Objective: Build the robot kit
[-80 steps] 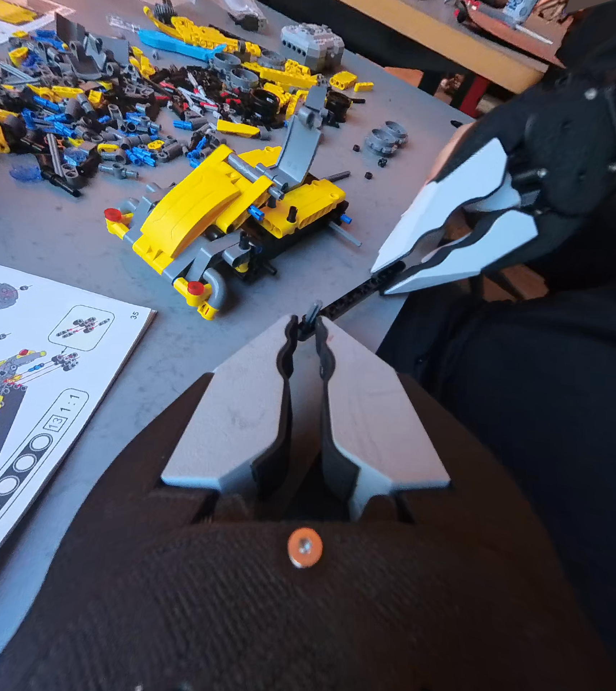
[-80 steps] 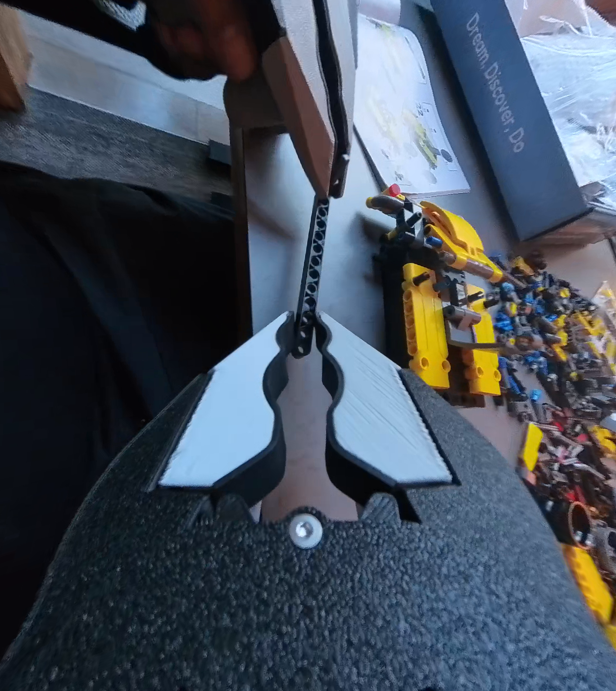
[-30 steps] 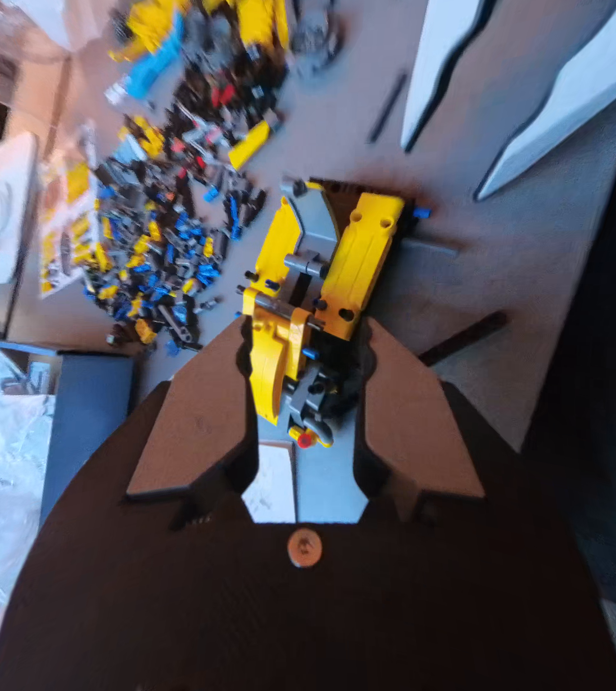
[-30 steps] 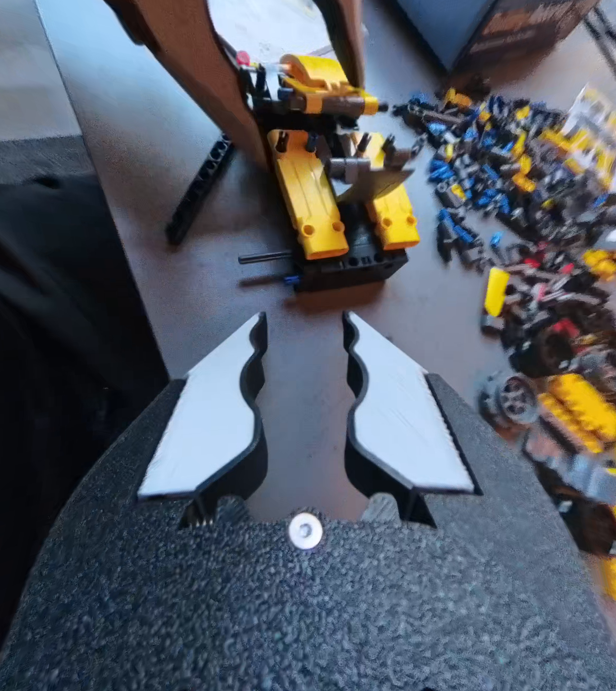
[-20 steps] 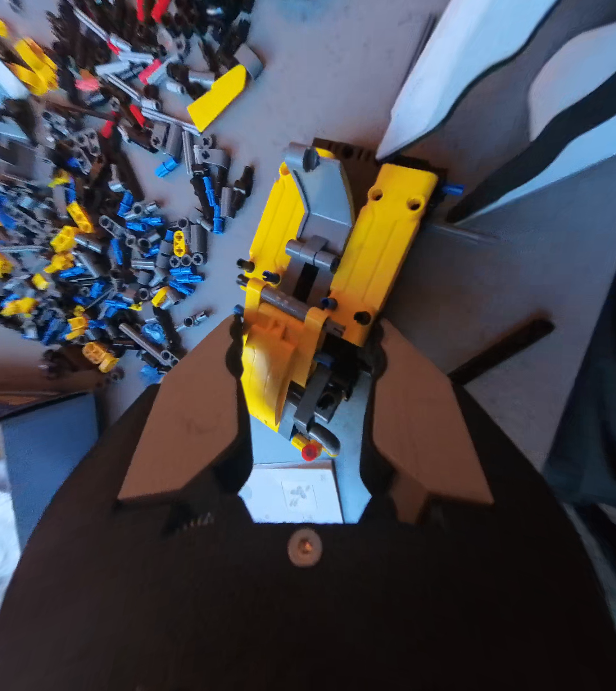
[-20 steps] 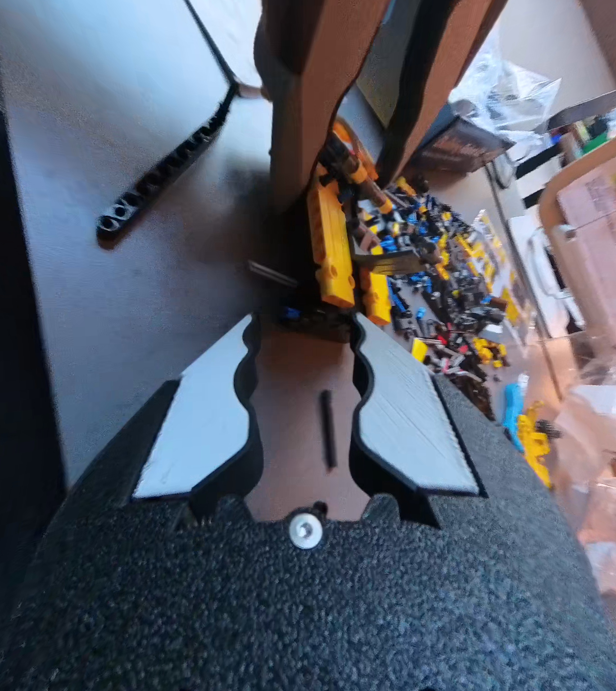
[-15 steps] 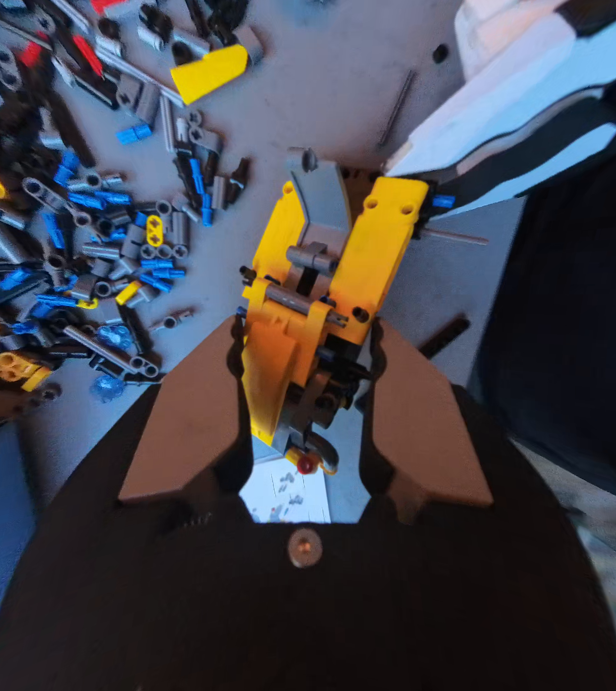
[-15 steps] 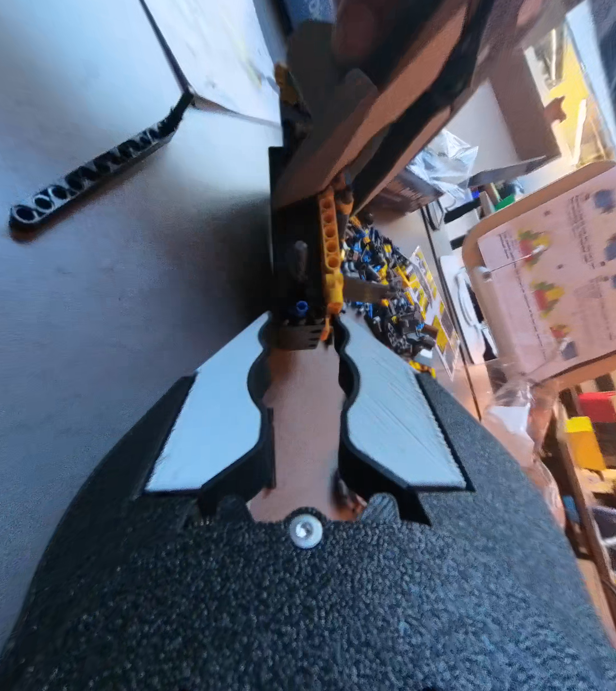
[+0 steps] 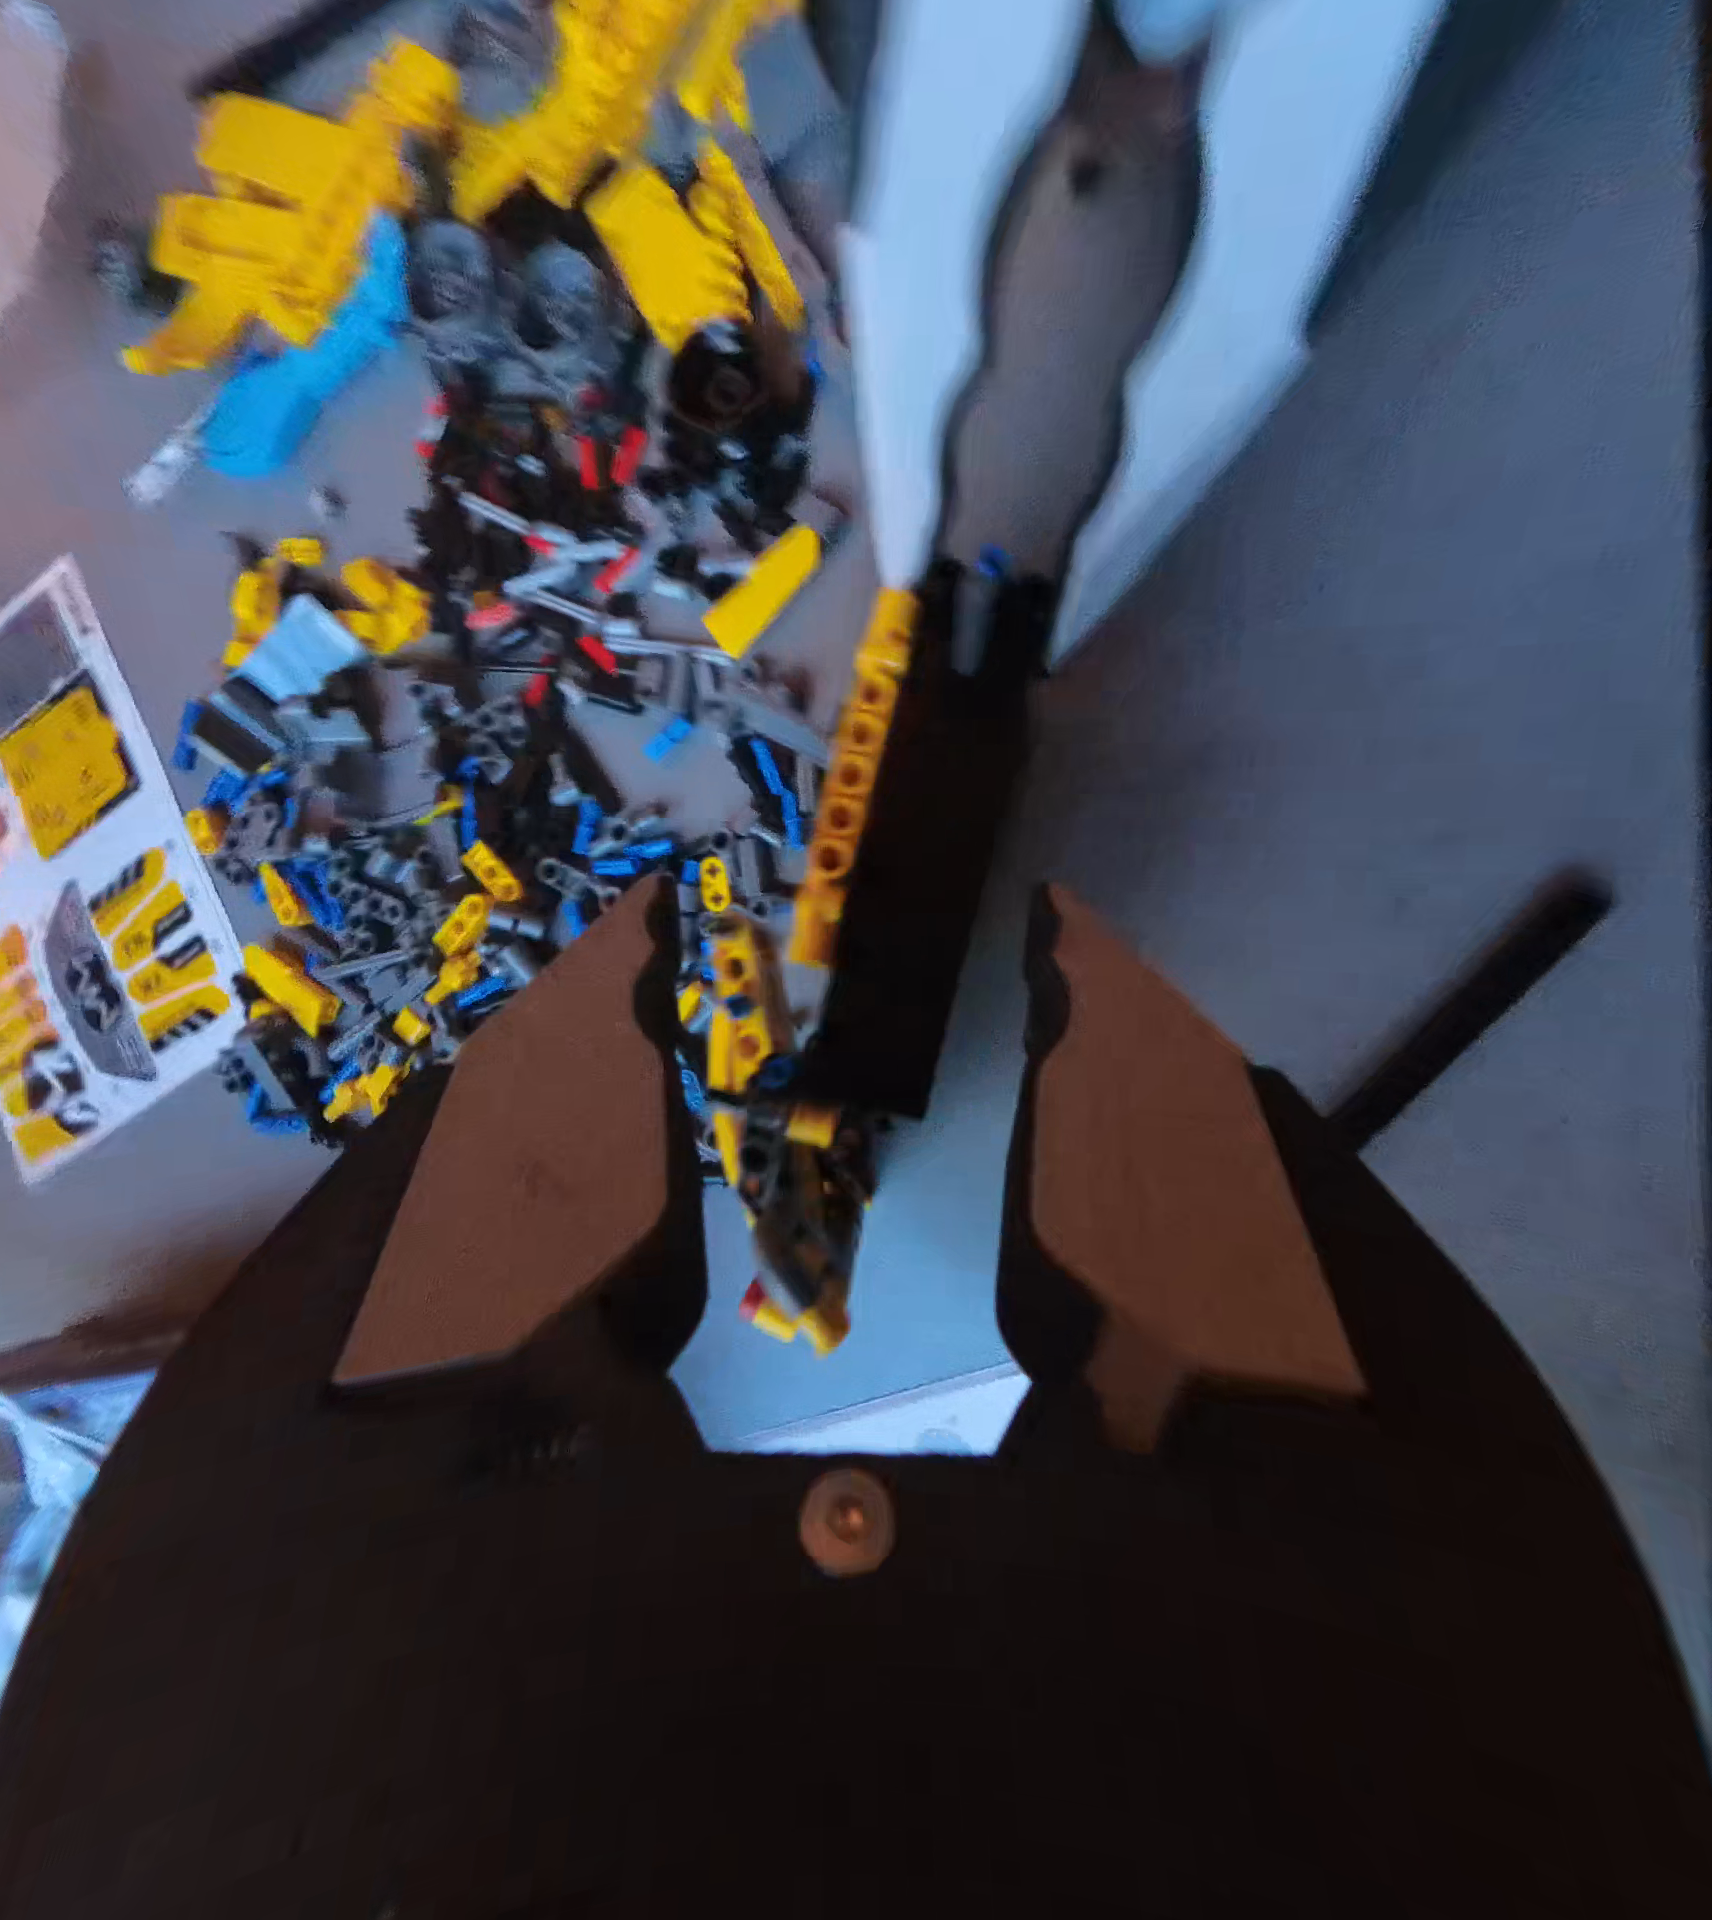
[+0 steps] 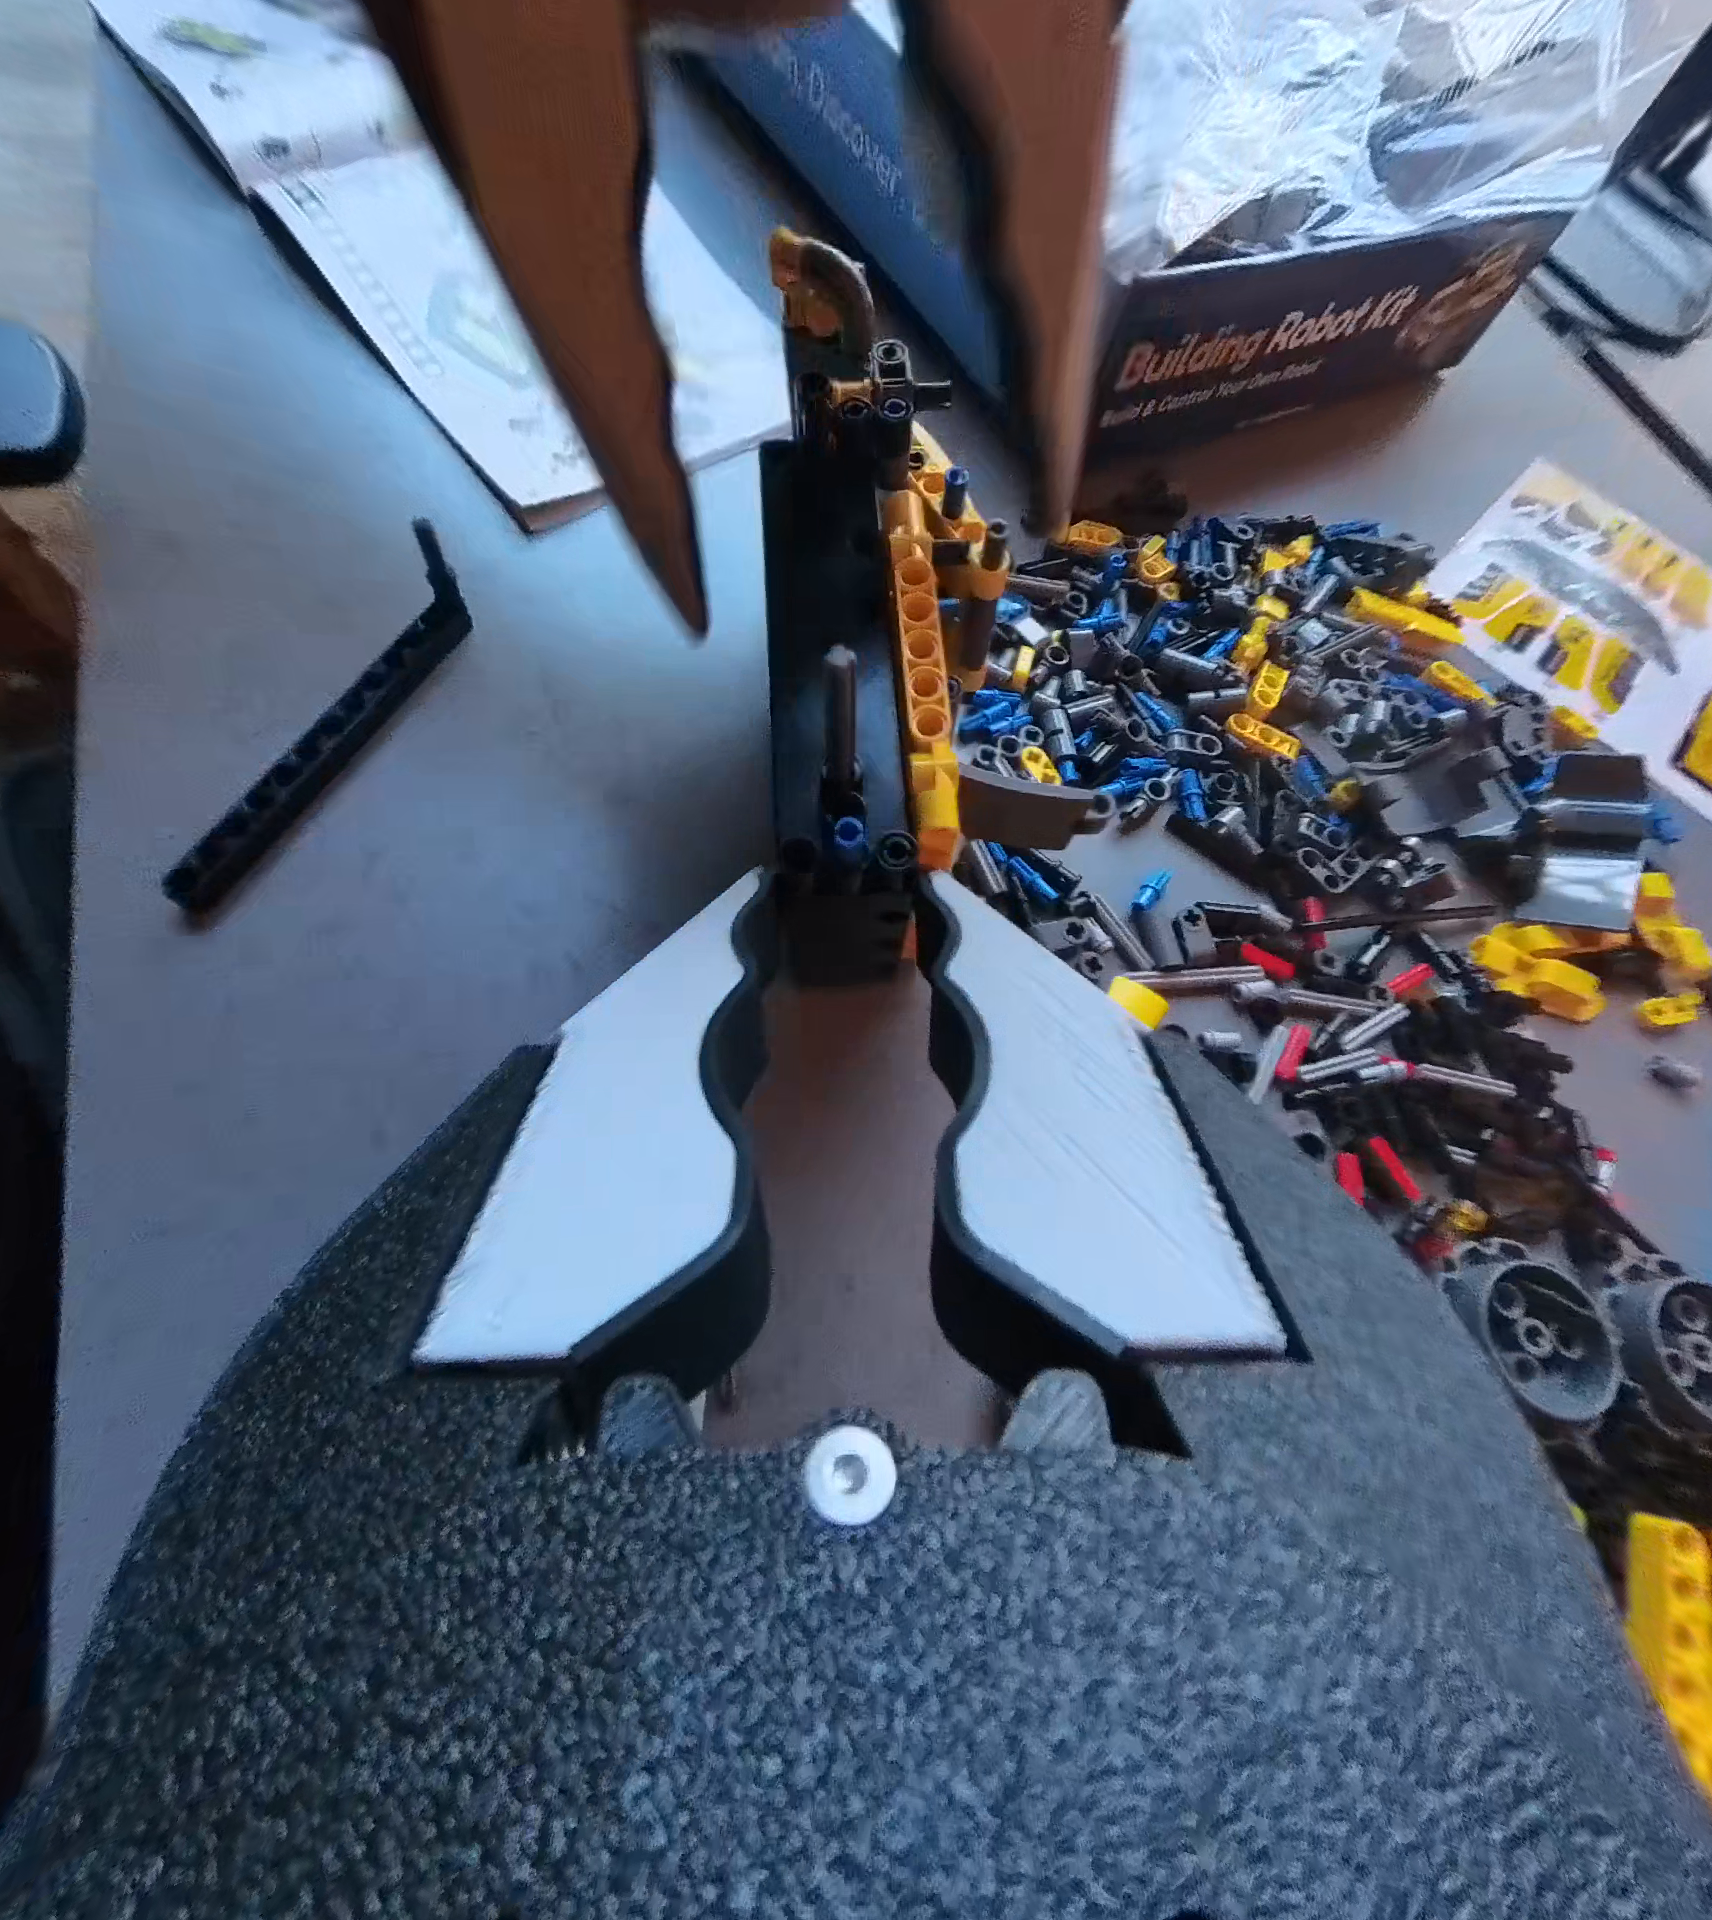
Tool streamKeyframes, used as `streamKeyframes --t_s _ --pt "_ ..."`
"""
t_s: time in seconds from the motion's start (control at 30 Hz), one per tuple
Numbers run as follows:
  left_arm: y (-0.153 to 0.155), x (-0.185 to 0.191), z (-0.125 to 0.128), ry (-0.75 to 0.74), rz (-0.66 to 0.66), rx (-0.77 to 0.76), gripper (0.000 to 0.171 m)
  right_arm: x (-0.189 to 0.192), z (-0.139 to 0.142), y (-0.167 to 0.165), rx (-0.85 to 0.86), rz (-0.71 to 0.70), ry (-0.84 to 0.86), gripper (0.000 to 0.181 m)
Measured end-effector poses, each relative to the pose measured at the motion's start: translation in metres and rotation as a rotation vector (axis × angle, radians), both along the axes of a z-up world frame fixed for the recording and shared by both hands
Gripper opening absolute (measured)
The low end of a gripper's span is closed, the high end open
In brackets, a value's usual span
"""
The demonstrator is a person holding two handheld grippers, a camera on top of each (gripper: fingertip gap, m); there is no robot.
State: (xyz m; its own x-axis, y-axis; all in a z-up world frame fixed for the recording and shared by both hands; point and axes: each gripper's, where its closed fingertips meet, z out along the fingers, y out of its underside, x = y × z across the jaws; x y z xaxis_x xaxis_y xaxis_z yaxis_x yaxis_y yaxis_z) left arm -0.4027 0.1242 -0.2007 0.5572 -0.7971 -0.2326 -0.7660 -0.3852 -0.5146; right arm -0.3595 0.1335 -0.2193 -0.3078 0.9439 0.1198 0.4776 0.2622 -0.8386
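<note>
A yellow, grey and black brick-built vehicle model (image 10: 821, 582) is turned on its side, its black underside showing in the left wrist view (image 9: 893, 852). My right gripper (image 10: 844, 883) is shut on the model's black rear end; it also shows at the top of the left wrist view (image 9: 982, 603). My left gripper (image 9: 850, 899) is open, its brown fingers (image 10: 571, 312) straddling the model's front end with gaps on both sides. A long black holed beam (image 10: 312, 727) lies loose on the grey table (image 10: 478, 935), also seen in the left wrist view (image 9: 1465, 997).
A wide pile of small loose parts (image 10: 1299, 748) covers the table beside the model. A dark box (image 10: 1299, 343) and an instruction booklet (image 10: 395, 229) lie behind it, a sticker sheet (image 9: 52, 862) beyond the pile. Two dark wheels (image 10: 1621, 1351) lie near my right gripper.
The black beam, earlier held between both grippers, now lies on the table. The right gripper has closed on the model's rear and tipped it on its side; the left fingers now stand apart from it.
</note>
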Motion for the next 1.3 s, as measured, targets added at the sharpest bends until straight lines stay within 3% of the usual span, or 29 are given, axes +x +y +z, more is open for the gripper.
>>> streamKeyframes --t_s 0.07,0.1,0.23,0.33,0.43,0.57,0.7,0.87,1.0,1.17,1.3 --pt "0.0 -0.002 -0.026 0.163 -0.044 0.001 0.066 -0.002 0.001 0.001 -0.064 0.001 -0.013 0.025" --pt "0.009 -0.007 -0.026 0.216 -0.022 0.059 0.052 -0.001 0.002 0.003 -0.077 0.0 -0.015 0.025" --pt "0.005 0.004 -0.022 0.037 0.031 -0.056 0.045 0.007 0.01 0.011 -0.031 -0.026 0.021 0.026" --pt "-0.001 0.005 -0.023 -0.084 0.113 -0.147 0.045 0.012 0.022 0.001 -0.105 -0.014 0.069 0.033" --pt "-0.002 0.007 -0.022 -0.173 0.151 -0.146 0.045 0.012 0.024 0.007 -0.142 -0.053 0.108 0.023" --pt "-0.003 0.018 -0.022 -0.264 0.149 -0.149 0.046 0.007 0.019 0.016 -0.135 -0.096 0.101 0.03" --pt "-0.002 0.018 -0.024 -0.204 0.128 -0.08 0.048 0.008 0.018 0.015 -0.13 -0.058 0.065 0.026" --pt "-0.001 0.026 -0.04 0.031 0.082 -0.009 0.053 0.013 0.018 0.01 -0.151 -0.038 0.037 0.02" --pt "-0.003 0.031 -0.038 0.022 0.081 0.009 0.052 0.018 0.016 0.007 -0.19 -0.042 0.034 0.021" --pt "-0.004 0.044 -0.042 -0.077 0.057 -0.048 0.054 0.015 0.012 0.008 -0.028 -0.068 0.022 0.02" --pt "-0.002 0.039 -0.046 0.043 0.044 -0.011 0.052 0.015 0.013 0.01 -0.004 -0.061 0.04 0.018"
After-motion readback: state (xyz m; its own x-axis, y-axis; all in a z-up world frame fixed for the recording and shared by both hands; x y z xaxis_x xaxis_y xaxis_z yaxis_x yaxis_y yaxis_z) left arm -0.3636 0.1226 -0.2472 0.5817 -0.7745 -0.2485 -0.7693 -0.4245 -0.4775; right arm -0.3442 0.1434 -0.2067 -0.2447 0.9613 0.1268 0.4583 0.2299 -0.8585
